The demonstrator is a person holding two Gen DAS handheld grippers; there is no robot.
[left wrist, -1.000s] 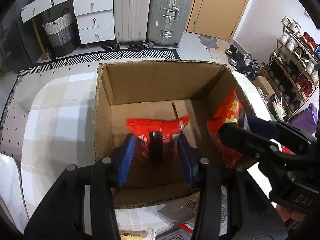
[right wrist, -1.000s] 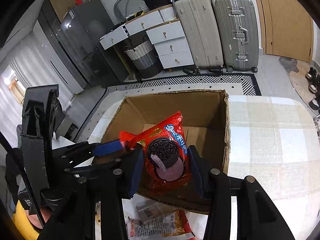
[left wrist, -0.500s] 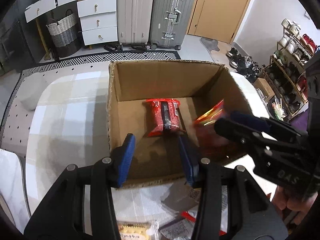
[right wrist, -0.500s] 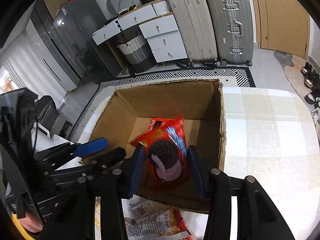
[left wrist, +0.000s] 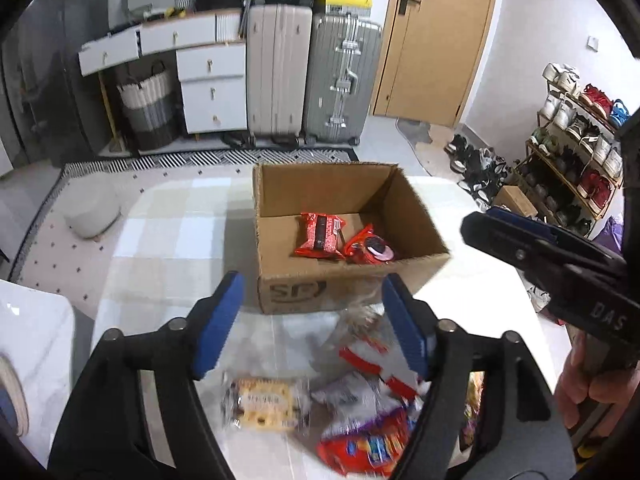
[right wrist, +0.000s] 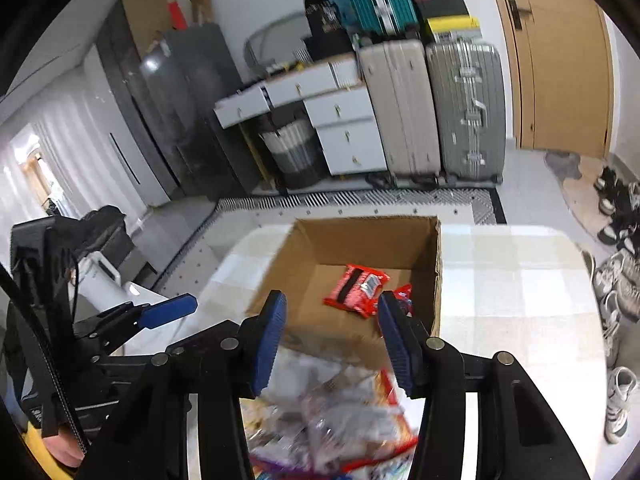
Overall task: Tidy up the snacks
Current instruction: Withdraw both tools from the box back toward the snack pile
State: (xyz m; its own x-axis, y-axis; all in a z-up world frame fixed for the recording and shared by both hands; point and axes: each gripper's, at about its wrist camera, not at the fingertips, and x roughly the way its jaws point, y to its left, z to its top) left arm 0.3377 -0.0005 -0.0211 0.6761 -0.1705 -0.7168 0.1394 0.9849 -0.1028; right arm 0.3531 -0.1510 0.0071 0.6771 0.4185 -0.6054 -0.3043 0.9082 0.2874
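Note:
An open cardboard box (left wrist: 344,288) stands on the checked table (left wrist: 168,240); it also shows in the right wrist view (right wrist: 316,252). Two red snack packets lie inside: a red bar packet (left wrist: 320,236) (right wrist: 356,288) and a red Oreo packet (left wrist: 370,246) (right wrist: 402,296). My left gripper (left wrist: 312,320) is open and empty, above a pile of loose snacks (left wrist: 360,400) in front of the box. My right gripper (right wrist: 334,338) is open and empty, above the same blurred pile (right wrist: 340,412). A yellow cracker packet (left wrist: 262,402) lies in the pile.
The right gripper's body (left wrist: 560,264) crosses the right of the left wrist view. The left gripper (right wrist: 164,314) shows at the left of the right wrist view. Suitcases (left wrist: 312,76), drawers (left wrist: 212,88) and a shoe rack (left wrist: 576,148) stand beyond the table.
Both grippers let go of their red packets, which now lie in the box. Both grippers have pulled back and up, from over the box to over the snack pile.

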